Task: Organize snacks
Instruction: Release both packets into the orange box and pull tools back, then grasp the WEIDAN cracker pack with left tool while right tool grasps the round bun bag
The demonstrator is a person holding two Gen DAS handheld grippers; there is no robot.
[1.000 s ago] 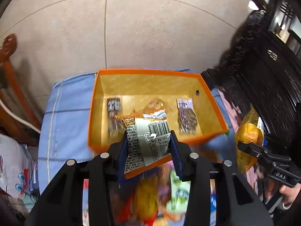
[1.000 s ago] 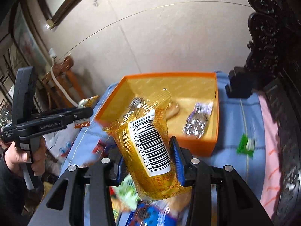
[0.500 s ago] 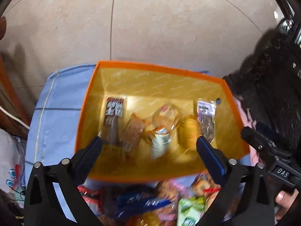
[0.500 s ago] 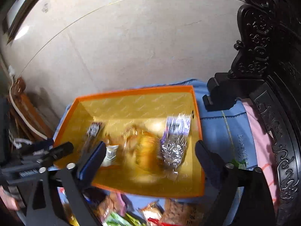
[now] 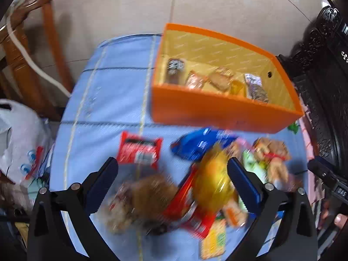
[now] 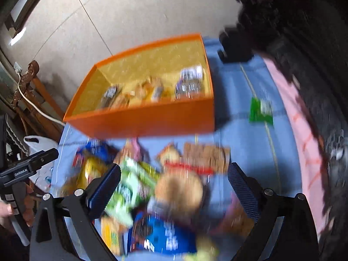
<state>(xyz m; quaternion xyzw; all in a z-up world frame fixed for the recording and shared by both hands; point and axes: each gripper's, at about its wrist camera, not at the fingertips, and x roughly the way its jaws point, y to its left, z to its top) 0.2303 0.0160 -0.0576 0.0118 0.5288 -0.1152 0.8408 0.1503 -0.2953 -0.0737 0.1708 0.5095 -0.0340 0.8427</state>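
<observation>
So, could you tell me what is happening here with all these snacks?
A person is sorting snacks from a pile on a blue cloth into an orange box. Several packets already lie in the box. Both the left gripper and the right gripper have just opened and are empty, poised over the loose pile in front of the box. A yellow packet and a red packet lie near the left gripper. A green packet lies apart on the cloth.
</observation>
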